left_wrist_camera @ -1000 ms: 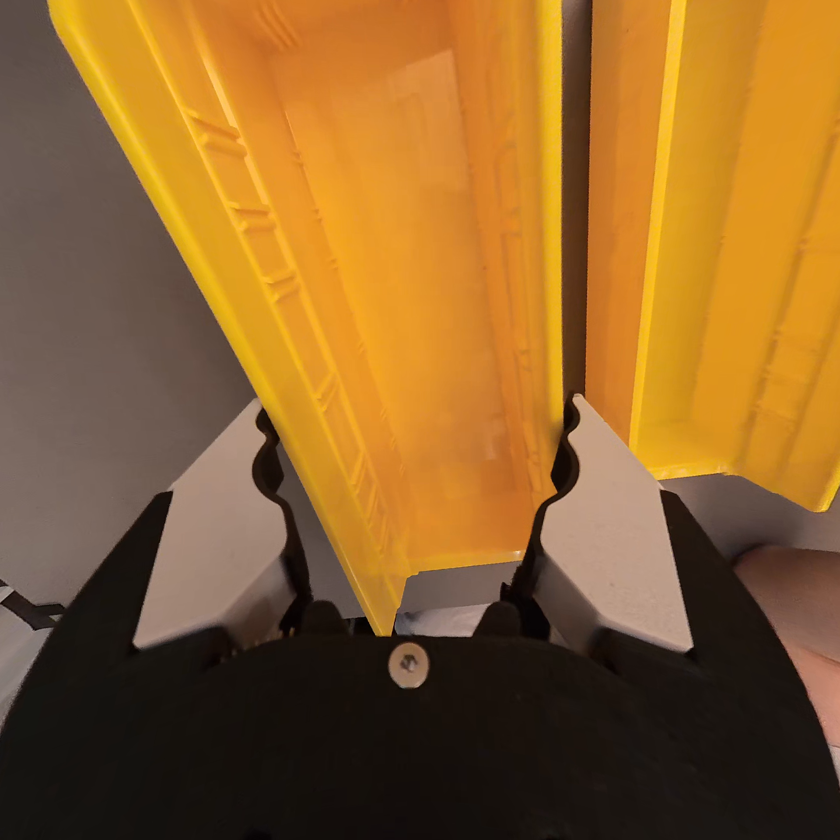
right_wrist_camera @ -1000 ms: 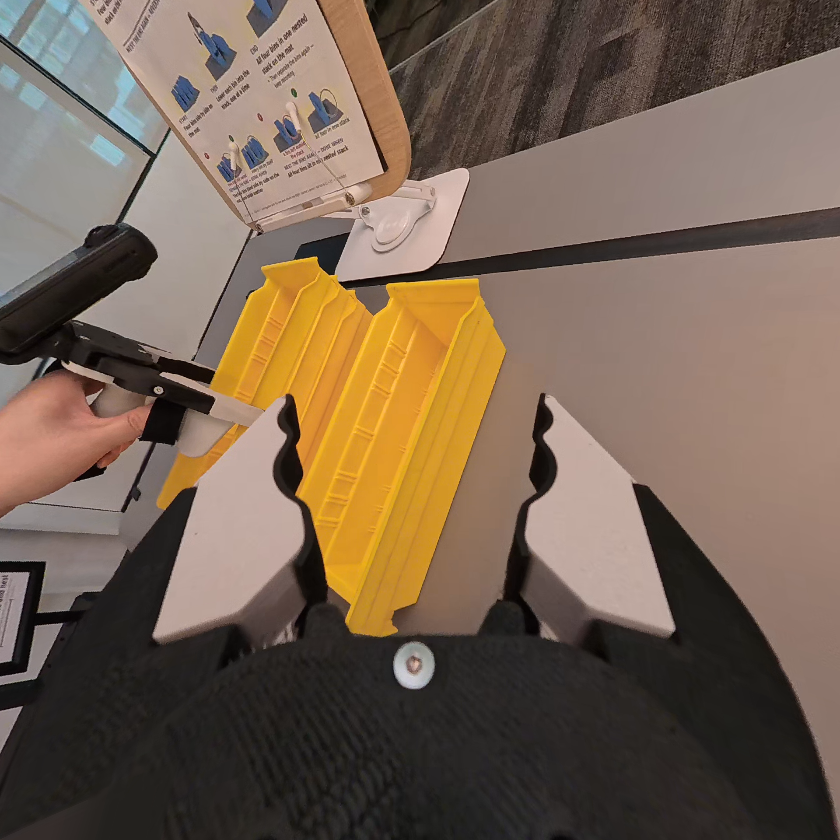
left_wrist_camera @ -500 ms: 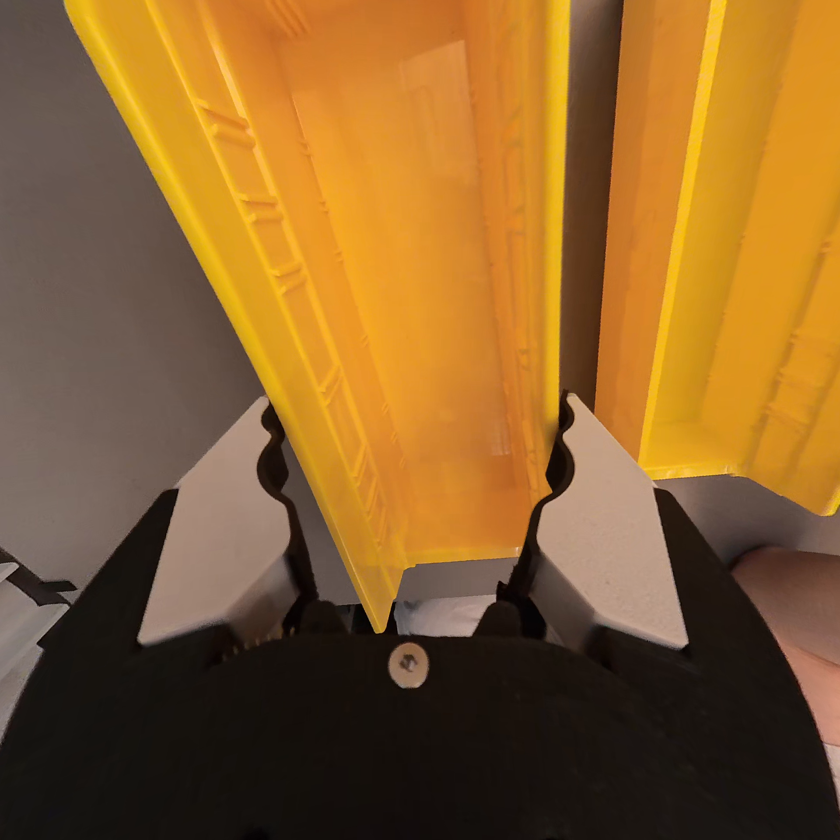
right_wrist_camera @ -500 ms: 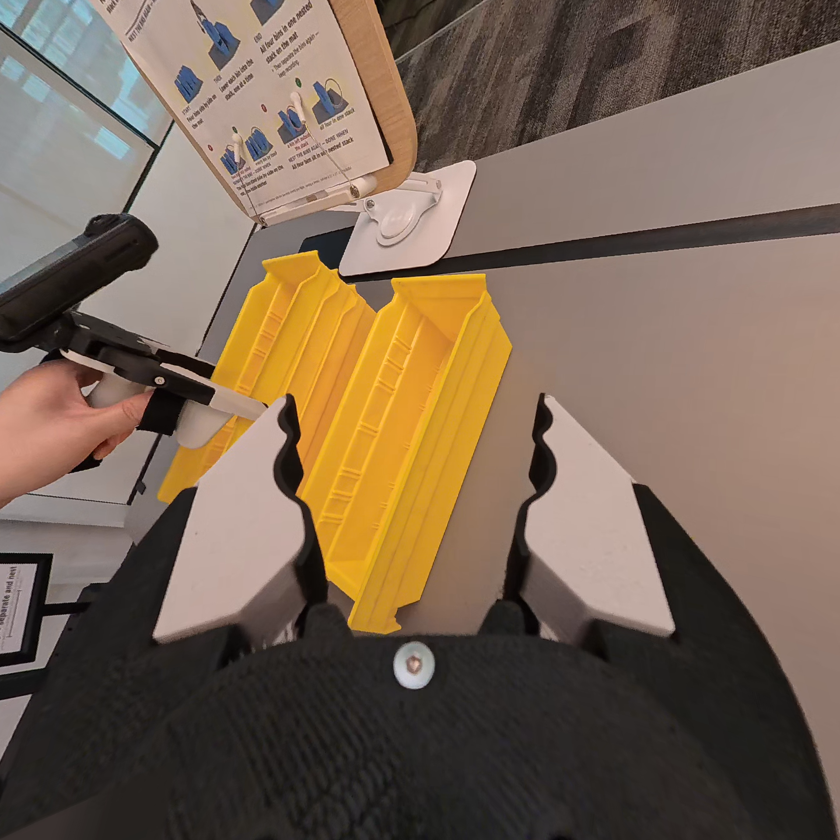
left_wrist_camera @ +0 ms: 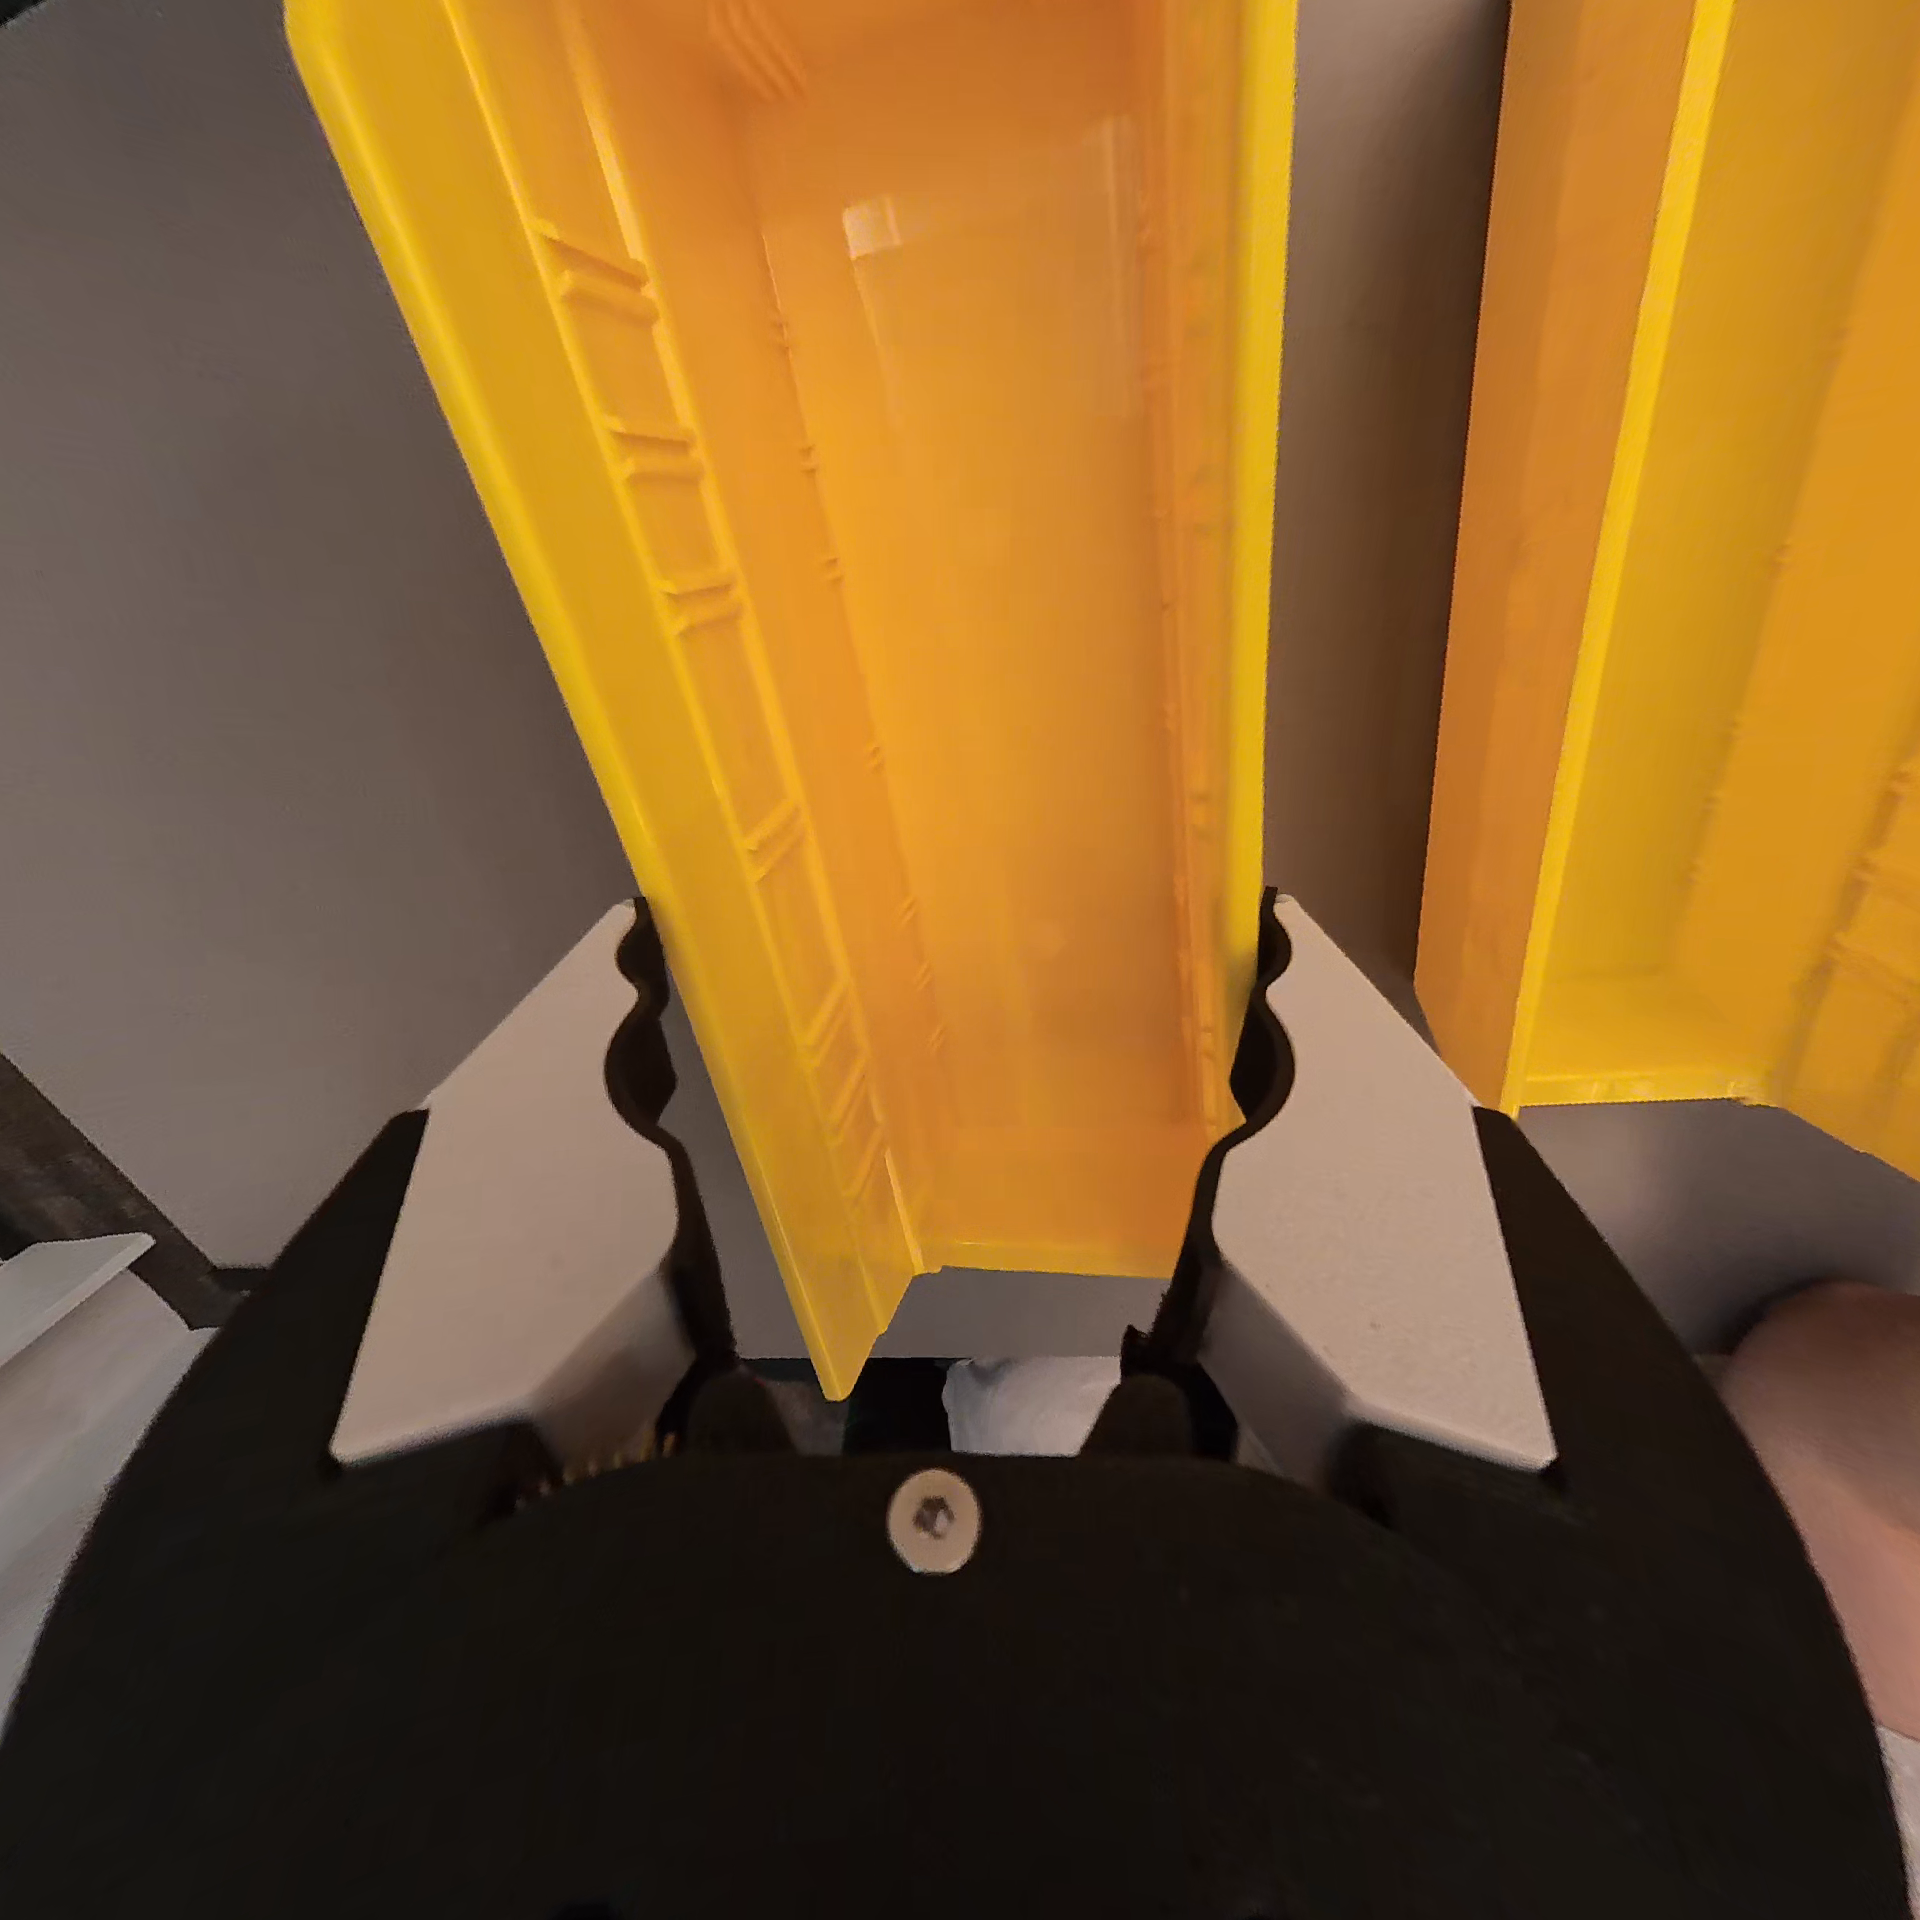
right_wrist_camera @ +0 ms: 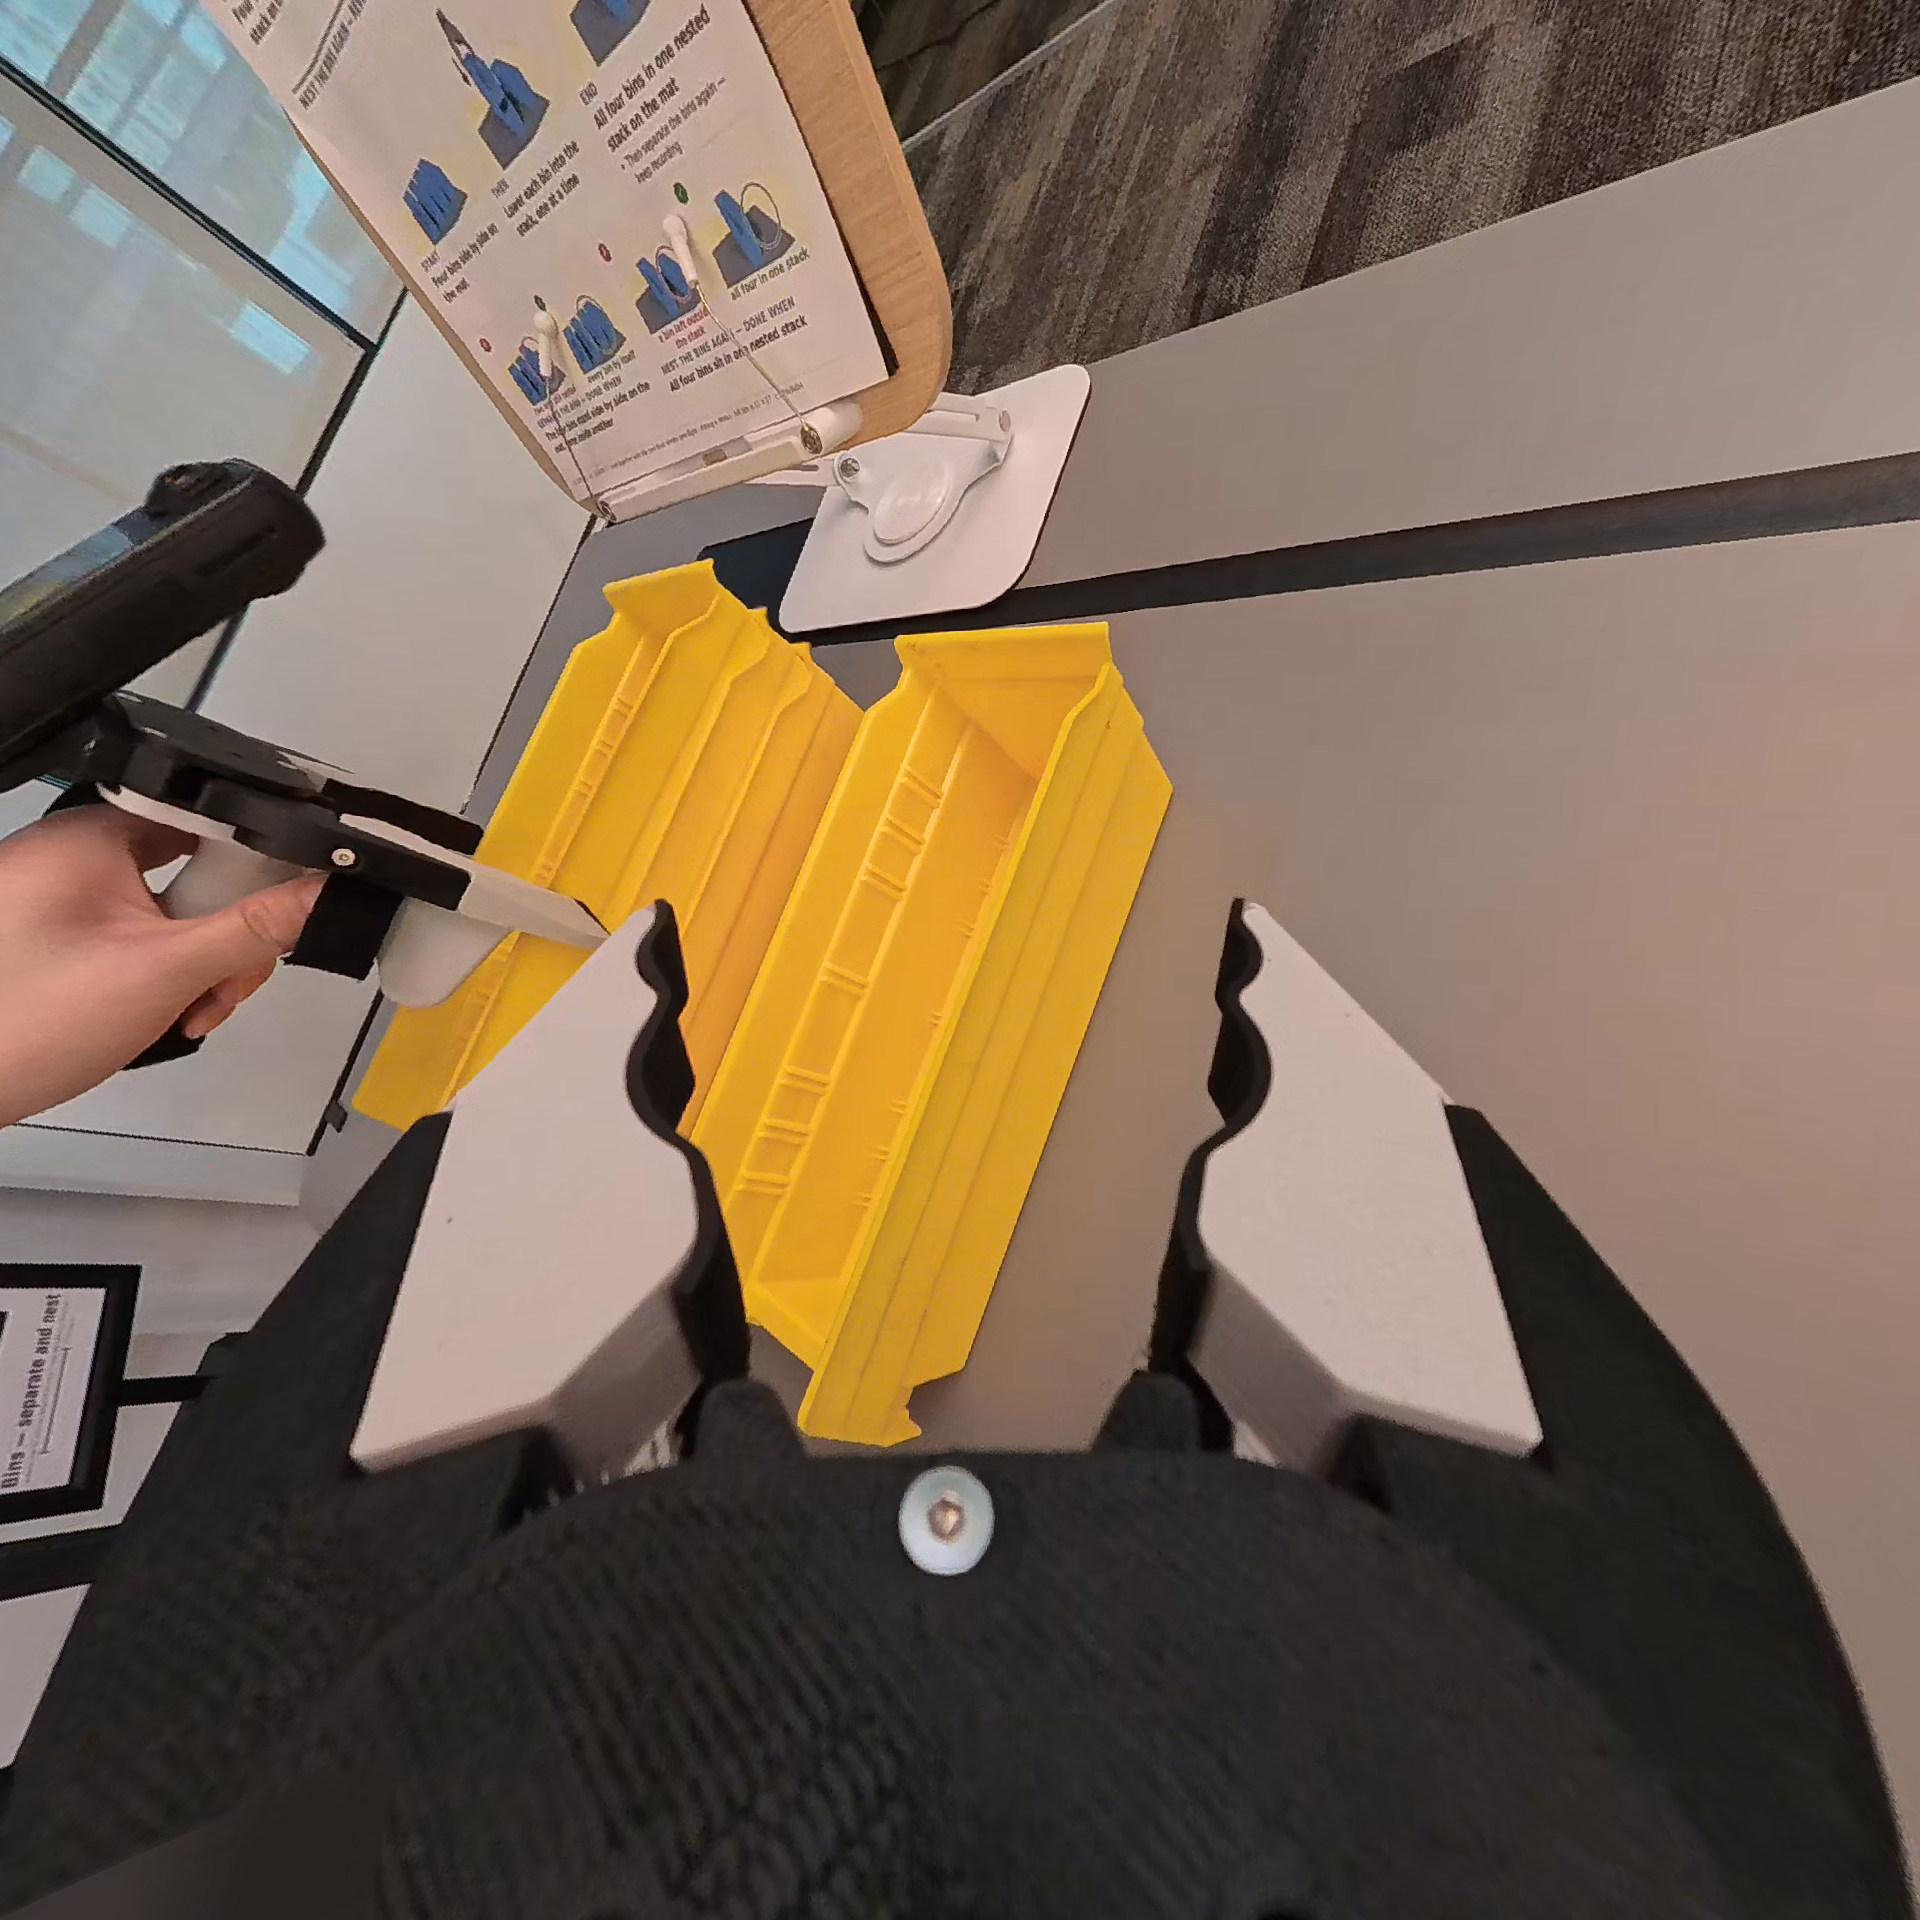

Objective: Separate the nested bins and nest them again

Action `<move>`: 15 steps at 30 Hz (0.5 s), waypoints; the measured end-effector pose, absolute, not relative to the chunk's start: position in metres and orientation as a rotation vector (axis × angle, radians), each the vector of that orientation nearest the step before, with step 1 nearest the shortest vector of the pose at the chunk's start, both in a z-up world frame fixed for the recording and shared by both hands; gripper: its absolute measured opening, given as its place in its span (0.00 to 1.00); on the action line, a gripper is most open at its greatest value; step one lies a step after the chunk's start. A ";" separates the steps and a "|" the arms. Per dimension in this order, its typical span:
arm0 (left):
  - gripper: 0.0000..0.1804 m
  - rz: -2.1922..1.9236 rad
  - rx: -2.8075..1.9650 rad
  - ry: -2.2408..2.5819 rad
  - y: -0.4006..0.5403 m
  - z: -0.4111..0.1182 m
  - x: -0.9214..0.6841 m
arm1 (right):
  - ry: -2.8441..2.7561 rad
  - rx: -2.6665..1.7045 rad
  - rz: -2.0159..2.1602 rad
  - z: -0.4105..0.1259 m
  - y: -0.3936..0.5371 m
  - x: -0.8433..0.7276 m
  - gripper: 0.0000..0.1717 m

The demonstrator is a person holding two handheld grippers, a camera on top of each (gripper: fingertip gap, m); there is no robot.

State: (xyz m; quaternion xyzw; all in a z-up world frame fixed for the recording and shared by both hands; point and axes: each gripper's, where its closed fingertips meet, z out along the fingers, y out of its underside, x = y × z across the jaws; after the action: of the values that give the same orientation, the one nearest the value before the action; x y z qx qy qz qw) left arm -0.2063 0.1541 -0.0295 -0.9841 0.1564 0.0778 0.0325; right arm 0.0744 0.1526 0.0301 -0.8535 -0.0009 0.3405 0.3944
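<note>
Two long yellow bins lie side by side on the grey table. In the left wrist view the left bin (left_wrist_camera: 987, 623) runs away from me and the right bin (left_wrist_camera: 1714, 623) lies beside it. My left gripper (left_wrist_camera: 954, 904) straddles the left bin's near end. Its pads stand right at the two side rims, and a strip of table shows between the left pad (left_wrist_camera: 649, 1039) and the wall. I see no firm squeeze. The right wrist view shows the left bin (right_wrist_camera: 644, 831), the right bin (right_wrist_camera: 935, 935) and the left gripper's white finger (right_wrist_camera: 520, 904). My right gripper (right_wrist_camera: 945, 914) hangs open and empty above the right bin's near end.
A board with an instruction sheet (right_wrist_camera: 623, 208) stands on a white base (right_wrist_camera: 935, 499) behind the bins. A dark strip (right_wrist_camera: 1558, 520) crosses the table. The table's left edge runs close to the left bin. A hand (right_wrist_camera: 94, 956) holds the left gripper. A framed sign (right_wrist_camera: 52, 1392) stands lower left.
My left gripper's jaws have narrowed around the left bin's near end, until the pads reach its rims. The right gripper has drifted slightly, with its jaws unchanged.
</note>
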 end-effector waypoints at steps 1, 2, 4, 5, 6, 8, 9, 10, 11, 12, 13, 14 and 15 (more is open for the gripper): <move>0.61 0.238 -3.027 0.479 0.154 -0.030 -0.206 | -0.003 -2.166 0.863 0.030 0.153 0.074 0.60; 0.63 0.235 -3.024 0.480 0.154 -0.030 -0.204 | -0.004 -2.168 0.863 0.029 0.153 0.074 0.60; 0.64 0.240 -3.018 0.489 0.154 -0.031 -0.203 | -0.002 -2.168 0.863 0.029 0.153 0.074 0.60; 0.65 0.240 -3.012 0.488 0.154 -0.031 -0.202 | -0.002 -2.168 0.864 0.029 0.153 0.075 0.60; 0.65 0.242 -3.009 0.492 0.154 -0.032 -0.201 | -0.001 -2.168 0.864 0.029 0.153 0.075 0.60; 0.67 0.241 -3.007 0.491 0.153 -0.034 -0.201 | -0.001 -2.170 0.865 0.029 0.153 0.075 0.60; 0.67 0.237 -3.003 0.486 0.153 -0.035 -0.201 | -0.001 -2.171 0.865 0.028 0.153 0.074 0.60; 0.67 0.236 -3.000 0.487 0.153 -0.035 -0.201 | -0.003 -2.173 0.865 0.028 0.152 0.074 0.60; 0.68 0.238 -2.999 0.493 0.153 -0.036 -0.201 | -0.004 -2.175 0.864 0.028 0.152 0.074 0.60; 0.68 0.238 -3.000 0.496 0.153 -0.037 -0.201 | -0.005 -2.174 0.864 0.028 0.152 0.074 0.60; 0.68 0.238 -2.999 0.497 0.153 -0.037 -0.201 | -0.005 -2.173 0.865 0.028 0.152 0.074 0.60; 0.69 0.240 -2.996 0.499 0.153 -0.038 -0.201 | -0.005 -2.173 0.865 0.028 0.152 0.073 0.60; 0.69 0.245 -2.993 0.504 0.153 -0.040 -0.202 | -0.006 -2.174 0.865 0.028 0.152 0.073 0.60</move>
State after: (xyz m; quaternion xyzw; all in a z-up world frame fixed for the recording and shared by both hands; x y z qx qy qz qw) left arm -0.2017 0.1526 -0.0397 -0.9818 0.1654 0.0803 0.0485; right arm 0.0733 0.1519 0.0282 -0.8554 -0.0026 0.3403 0.3905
